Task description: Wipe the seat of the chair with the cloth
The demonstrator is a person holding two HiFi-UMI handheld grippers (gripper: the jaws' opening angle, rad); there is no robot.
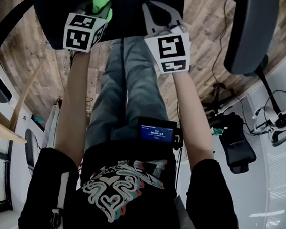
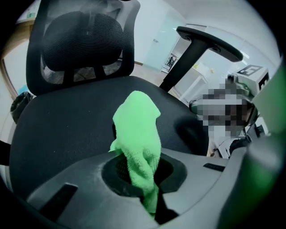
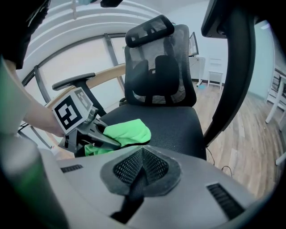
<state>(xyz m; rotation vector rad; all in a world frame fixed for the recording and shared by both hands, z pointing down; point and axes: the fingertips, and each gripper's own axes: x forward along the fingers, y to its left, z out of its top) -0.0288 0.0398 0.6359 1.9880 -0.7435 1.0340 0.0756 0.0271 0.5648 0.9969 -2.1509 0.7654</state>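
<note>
both forearms [image 1: 75,104] are stretching forward side by side, the left claw [image 2: 142,176] pinching the green cloth [image 2: 137,129] that is lying just ahead of it on the chair seat [image 2: 67,129], the right claw [image 3: 140,167] alongside, jaws together and empty.

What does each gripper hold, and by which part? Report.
The left gripper pinches the green cloth by its near end, the rest on the chair seat. The right gripper is shut, empty.
</note>
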